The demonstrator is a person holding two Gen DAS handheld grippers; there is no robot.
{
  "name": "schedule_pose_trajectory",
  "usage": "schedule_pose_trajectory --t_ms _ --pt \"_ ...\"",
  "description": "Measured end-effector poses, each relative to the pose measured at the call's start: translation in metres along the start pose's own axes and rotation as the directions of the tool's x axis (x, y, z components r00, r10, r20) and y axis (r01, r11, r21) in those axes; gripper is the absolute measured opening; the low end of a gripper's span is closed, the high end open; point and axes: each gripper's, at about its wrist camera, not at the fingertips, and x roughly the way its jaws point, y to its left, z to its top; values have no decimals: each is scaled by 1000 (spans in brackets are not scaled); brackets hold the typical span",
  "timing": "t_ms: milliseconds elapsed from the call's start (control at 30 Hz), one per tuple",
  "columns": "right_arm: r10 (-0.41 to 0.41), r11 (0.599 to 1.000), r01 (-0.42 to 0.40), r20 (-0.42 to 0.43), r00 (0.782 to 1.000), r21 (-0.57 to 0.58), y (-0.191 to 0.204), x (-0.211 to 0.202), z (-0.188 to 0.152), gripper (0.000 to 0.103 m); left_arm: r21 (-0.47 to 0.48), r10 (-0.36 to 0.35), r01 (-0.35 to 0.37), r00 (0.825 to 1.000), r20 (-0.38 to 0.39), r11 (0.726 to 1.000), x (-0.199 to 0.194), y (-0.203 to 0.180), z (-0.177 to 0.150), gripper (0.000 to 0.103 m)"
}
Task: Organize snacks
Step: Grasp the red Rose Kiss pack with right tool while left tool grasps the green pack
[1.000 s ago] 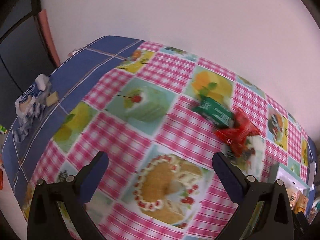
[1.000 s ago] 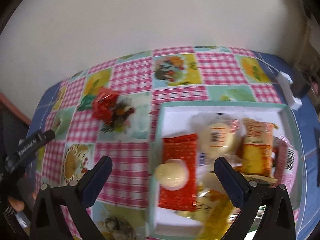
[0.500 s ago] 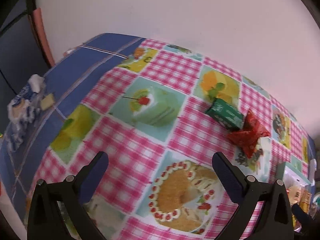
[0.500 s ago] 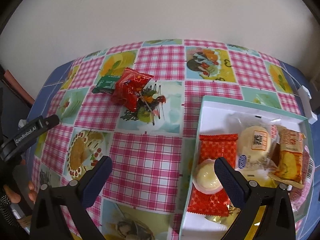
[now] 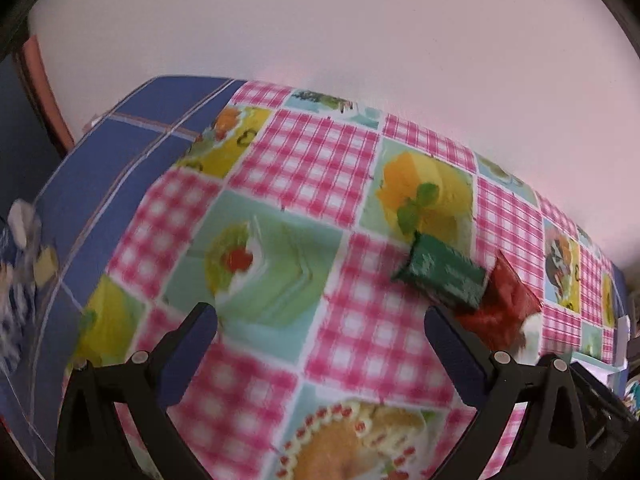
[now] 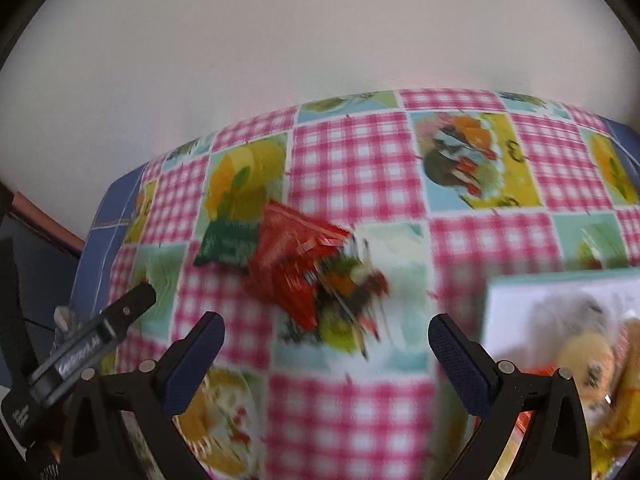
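No print on the blurred snack wrappers or tools is legible.

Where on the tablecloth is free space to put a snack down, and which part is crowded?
Free: the tablecloth between the right gripper and the red packet, and the cake-print squares left of the green packet. Crowded: the white tray at right, full of snacks, and the two touching packets.

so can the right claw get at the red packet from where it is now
Probably yes. The right claw is open and empty, and the red packet lies on bare cloth ahead of it with nothing between. The green packet touches its far-left side, clear of the approach.
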Motion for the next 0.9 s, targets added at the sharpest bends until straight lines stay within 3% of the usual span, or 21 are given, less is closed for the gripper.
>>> schedule_pose_trajectory --t_ms 200,400,633,900 --pt "-24 1000 24 -29 999 16 9 35 16 103 21 -22 22 1000 -6 1000 13 -1 22 103" --pt "-72 997 73 -39 997 20 3 56 24 101 28 -66 68 995 -75 997 33 -13 30 103" --pt "-114 993 114 -35 993 1 -15 57 30 95 77 -157 167 980 -122 983 51 -51 31 103" --pt "-137 990 137 -44 990 -16 -34 58 35 83 122 -175 197 970 -170 973 69 -90 26 102"
